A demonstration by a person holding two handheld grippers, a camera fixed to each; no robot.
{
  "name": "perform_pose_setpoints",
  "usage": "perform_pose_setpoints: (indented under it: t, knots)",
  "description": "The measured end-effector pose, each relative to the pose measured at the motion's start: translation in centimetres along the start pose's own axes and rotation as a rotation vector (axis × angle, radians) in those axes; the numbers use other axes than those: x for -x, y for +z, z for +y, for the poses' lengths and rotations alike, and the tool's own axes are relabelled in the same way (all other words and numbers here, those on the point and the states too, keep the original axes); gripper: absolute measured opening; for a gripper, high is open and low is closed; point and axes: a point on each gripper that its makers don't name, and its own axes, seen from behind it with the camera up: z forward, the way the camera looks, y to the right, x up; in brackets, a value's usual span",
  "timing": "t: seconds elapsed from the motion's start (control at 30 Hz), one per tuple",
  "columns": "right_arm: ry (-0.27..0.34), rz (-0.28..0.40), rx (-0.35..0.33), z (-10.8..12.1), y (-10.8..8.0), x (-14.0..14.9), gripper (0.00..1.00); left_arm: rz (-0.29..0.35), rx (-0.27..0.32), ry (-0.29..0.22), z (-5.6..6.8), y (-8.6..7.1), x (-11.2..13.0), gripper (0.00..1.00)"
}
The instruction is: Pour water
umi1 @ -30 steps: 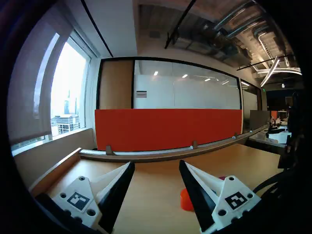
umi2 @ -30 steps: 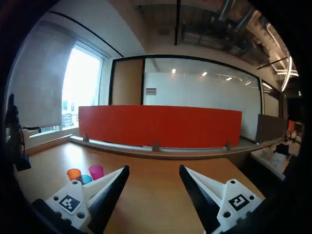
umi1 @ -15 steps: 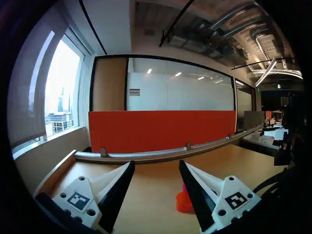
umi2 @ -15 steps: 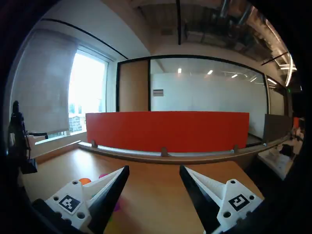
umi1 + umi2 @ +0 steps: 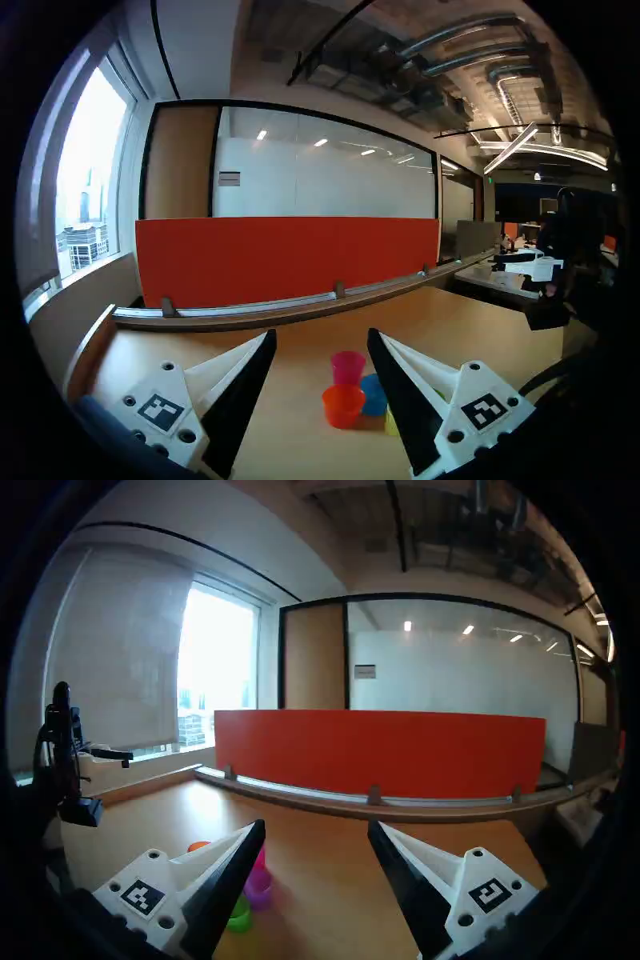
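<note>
**On the tabletop, the cups come between the jaws**

In the left gripper view, the left gripper (image 5: 321, 333) has swung round over the last second. Where only a sliver of orange peeked past one finger, a whole huddle of small cups now sits in the gap ahead. We count a tapered pink plastic cup (image 5: 348, 366) at the back and a squat orange plastic cup (image 5: 343, 405) in front. A blue plastic cup (image 5: 373, 394) sits just beside the orange one, and a yellow-green plastic cup (image 5: 390, 422) is mostly hidden behind the finger.

The right gripper (image 5: 316, 824) has turned as well. In its view the same huddle has slid low, half tucked behind its left finger.

Both pairs of jaws stand wide apart and hold nothing. We judge this is the approach: the left gripper is now lined up on the cups, nothing is lifted, and no pouring has begun. We cannot tell whether any cup holds water.

The cups look thin-walled, smooth and faintly glossy, round and narrowing toward the base, so we expect them to be light and quick to tip or skate. The pale wood-grain tabletop (image 5: 472, 316) is flat and smooth. It is backed by a flat orange divider panel (image 5: 288, 256) with a metal rail along its foot.
</note>
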Motion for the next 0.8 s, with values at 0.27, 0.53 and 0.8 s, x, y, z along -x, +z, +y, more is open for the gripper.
perform_pose_setpoints:
  t: [0.27, 0.53, 0.8]
  knots:
    - [0.022, -0.015, -0.126, -2.8, 0.3, -0.4, 0.99, 0.02, 0.084, 0.021, 1.7, 0.4, -1.2, 0.83]
    - [0.024, -0.013, -0.19, -4.1, 0.7, -1.0, 0.99, 0.004, 0.133, 0.04, 3.0, 0.4, -1.6, 0.83]
    - [-0.029, -0.039, -0.243, -5.3, 0.8, -0.4, 0.99, -0.036, 0.173, 0.028, 3.1, 0.4, -0.8, 0.84]
